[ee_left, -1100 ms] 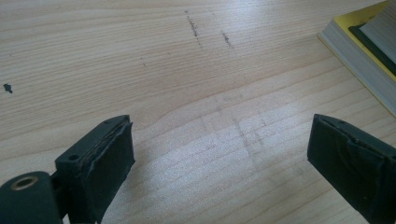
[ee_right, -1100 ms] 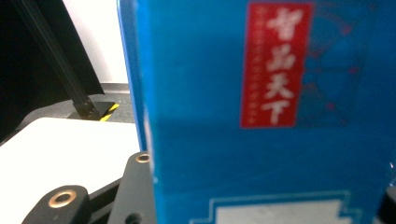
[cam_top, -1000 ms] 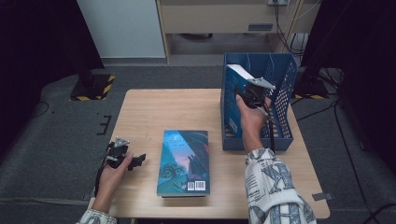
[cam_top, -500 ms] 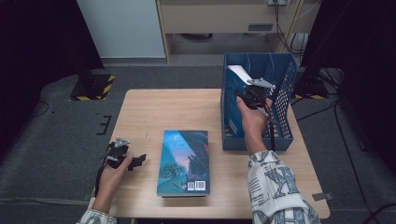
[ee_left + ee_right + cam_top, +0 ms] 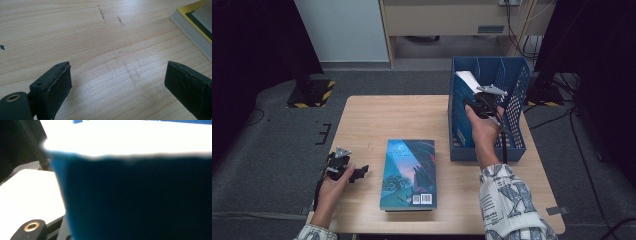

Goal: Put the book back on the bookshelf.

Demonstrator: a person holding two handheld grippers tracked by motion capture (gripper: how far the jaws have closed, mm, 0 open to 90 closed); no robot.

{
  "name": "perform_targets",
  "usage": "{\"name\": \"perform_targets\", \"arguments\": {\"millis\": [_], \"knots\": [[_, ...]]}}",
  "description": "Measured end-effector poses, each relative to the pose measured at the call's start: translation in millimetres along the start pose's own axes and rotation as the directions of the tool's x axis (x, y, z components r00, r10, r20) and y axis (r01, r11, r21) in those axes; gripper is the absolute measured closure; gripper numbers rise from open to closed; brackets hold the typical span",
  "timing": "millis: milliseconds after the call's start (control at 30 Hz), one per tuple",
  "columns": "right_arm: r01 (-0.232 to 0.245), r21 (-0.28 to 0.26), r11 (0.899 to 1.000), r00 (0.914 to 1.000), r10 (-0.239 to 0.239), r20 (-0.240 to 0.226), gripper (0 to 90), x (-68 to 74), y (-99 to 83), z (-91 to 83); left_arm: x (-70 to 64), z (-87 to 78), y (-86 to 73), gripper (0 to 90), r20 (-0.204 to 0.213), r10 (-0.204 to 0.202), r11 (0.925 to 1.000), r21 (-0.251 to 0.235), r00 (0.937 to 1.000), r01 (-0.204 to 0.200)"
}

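A blue-covered book (image 5: 409, 172) lies flat on the wooden table (image 5: 377, 117), front of centre. To its left my left gripper (image 5: 360, 172) rests low on the table and points at the book; in the left gripper view its jaws stand wide open (image 5: 120, 82) over bare wood, with the book's page edge (image 5: 192, 27) at the upper right. My right gripper (image 5: 475, 103) is at the left compartment of the blue file rack (image 5: 512, 147), shut on a second book (image 5: 467, 80) that stands tilted there, white page edges up. That book's dark blue cover (image 5: 137, 200) hides the right jaws.
The rack stands at the table's right side, its right compartments holding nothing that I can see. Dark floor surrounds the table, with a cabinet (image 5: 452, 20) and cables behind. Bare wood lies at the back left and along the front right.
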State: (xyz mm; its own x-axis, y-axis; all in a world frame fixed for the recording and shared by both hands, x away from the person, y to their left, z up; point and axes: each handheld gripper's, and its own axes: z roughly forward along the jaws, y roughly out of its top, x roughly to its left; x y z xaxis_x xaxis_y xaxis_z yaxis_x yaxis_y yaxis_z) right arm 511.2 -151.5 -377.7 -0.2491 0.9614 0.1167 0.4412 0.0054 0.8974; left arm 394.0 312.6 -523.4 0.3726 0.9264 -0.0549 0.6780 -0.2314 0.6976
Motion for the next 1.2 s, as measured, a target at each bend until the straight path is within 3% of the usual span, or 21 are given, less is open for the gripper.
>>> {"name": "perform_targets", "arguments": {"millis": [467, 900, 1200], "knots": [[0.016, 0.007, 1.000, 0.9997, -0.016, -0.017, 59.3, 1.2, -11.6, -13.2, -1.5, 0.1, -0.3, 6.6, 0.000, 0.008, 0.9999, 0.012, 1.0000, -0.008], [-0.041, -0.015, 0.999, 0.9986, 0.041, -0.033, 58.2, -1.3, -25.2, -23.9, -2.5, 0.3, -0.6, 6.6, -0.001, 0.002, 1.0000, 0.008, 1.0000, -0.002], [-0.041, -0.041, 0.998, 0.9985, 0.040, -0.037, 56.5, 0.0, -33.5, -29.1, -2.2, 0.3, -0.6, 6.6, -0.002, 0.005, 1.0000, 0.008, 1.0000, -0.005]]}}
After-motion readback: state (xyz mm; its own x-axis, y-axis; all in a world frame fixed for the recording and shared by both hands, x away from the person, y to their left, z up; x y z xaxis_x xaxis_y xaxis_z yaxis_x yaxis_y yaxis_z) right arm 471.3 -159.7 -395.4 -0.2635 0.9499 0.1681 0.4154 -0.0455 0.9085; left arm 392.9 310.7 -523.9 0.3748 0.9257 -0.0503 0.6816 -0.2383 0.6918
